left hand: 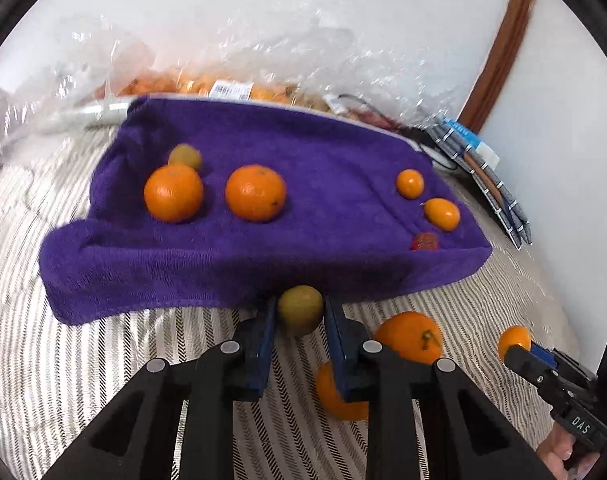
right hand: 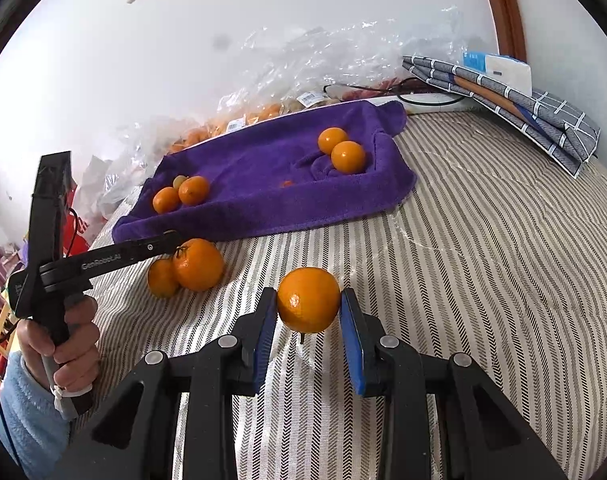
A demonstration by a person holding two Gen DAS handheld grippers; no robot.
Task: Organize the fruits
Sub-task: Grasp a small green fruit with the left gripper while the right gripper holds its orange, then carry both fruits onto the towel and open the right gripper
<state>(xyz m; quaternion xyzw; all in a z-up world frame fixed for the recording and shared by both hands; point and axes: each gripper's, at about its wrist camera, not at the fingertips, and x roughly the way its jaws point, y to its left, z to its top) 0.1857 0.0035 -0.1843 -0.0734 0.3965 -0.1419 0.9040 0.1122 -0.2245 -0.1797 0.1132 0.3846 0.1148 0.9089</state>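
Note:
My left gripper (left hand: 300,311) is shut on a greenish-yellow fruit (left hand: 300,309), held above the striped bed just before the purple towel (left hand: 327,152). My right gripper (right hand: 308,307) is shut on an orange (right hand: 308,300), lifted off the bed. On the towel lie two large oranges (left hand: 174,193) (left hand: 255,193), a green fruit (left hand: 185,156), two small oranges (left hand: 410,183) (left hand: 442,213) and a red berry (left hand: 424,241). Two more oranges (left hand: 409,336) (left hand: 335,394) lie on the bed under my left gripper.
Clear plastic bags of fruit (left hand: 223,88) lie behind the towel by the white wall. A folded grey checked cloth (right hand: 515,108) and a cable (right hand: 423,98) sit at the far right. The striped bedcover (right hand: 483,260) extends to the right.

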